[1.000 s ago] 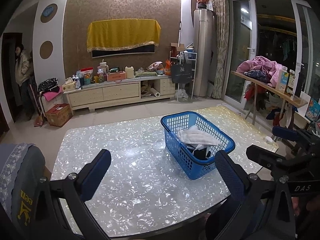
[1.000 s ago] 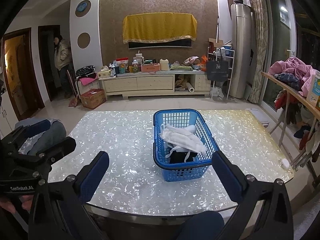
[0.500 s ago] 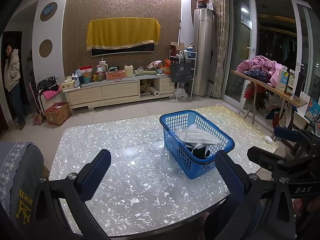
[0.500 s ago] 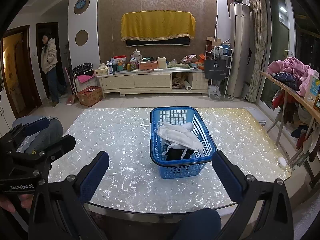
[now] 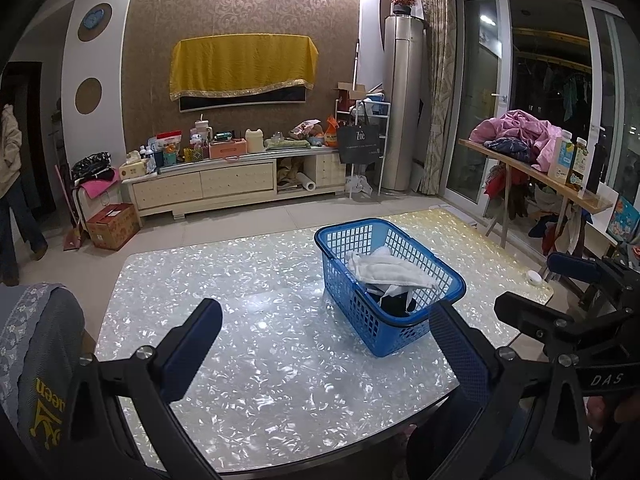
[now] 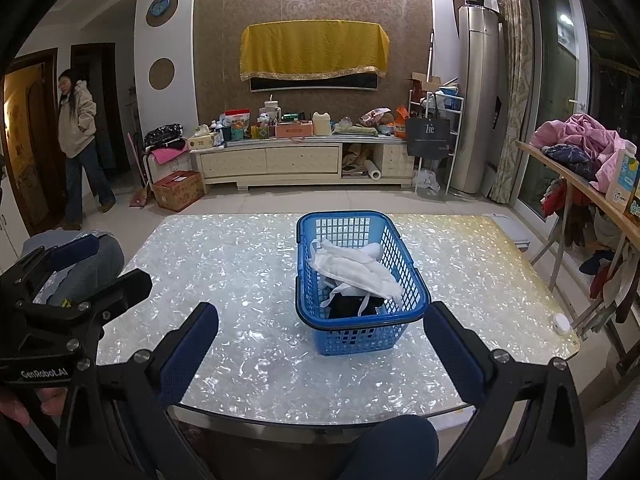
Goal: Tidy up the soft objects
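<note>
**Inspector:** The table (image 6: 248,364) was recorded first, pearly top, bare apart from one item. The blue basket (image 6: 384,240) stood on it toward the far middle, at a slightly greater remove than a second before, in both views.

**Clerk:** And the soft things?

**Inspector:** A white cloth (image 6: 352,268) lay heaped inside the basket over a dark garment (image 6: 352,306). None lay out on the tabletop.

**Clerk:** The tools?

**Inspector:** The left gripper (image 5: 324,344) and right gripper (image 6: 320,344) were held low at the near edge, jaws spread wide, grasping nothing. The shift was small, merely a drawing back. It fits either a basket already filled or one awaiting emptying; I could not settle which.
</note>
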A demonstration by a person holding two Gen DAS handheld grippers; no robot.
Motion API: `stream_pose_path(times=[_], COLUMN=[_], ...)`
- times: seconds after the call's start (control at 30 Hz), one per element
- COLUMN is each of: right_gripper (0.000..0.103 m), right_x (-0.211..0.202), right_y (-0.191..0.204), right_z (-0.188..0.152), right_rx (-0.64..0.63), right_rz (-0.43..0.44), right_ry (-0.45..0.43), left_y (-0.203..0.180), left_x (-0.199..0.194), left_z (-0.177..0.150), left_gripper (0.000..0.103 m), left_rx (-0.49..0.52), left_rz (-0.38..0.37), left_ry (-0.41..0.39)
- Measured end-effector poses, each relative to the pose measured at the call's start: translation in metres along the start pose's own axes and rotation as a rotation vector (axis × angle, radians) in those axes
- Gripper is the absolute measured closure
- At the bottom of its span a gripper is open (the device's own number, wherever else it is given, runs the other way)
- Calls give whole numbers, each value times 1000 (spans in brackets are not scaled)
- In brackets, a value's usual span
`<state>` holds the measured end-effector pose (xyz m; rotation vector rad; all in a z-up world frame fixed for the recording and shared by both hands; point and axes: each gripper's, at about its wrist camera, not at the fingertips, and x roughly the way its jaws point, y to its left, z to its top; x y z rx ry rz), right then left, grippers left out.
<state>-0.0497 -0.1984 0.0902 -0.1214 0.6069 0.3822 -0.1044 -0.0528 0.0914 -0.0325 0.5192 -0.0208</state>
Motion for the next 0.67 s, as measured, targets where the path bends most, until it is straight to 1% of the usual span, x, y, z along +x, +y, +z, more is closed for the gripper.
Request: stream_pose_path(times=[0.67], right_gripper=[0], right_x=[0], right_y=[2], right_z=[0], right_rx=[-2], right_rz=[-2], right_ry=[10], left_y=[0], left_x=[0], left_z=[0], left_gripper=[0], left_rx=[-1], left_rz=[0], left_ry=[2])
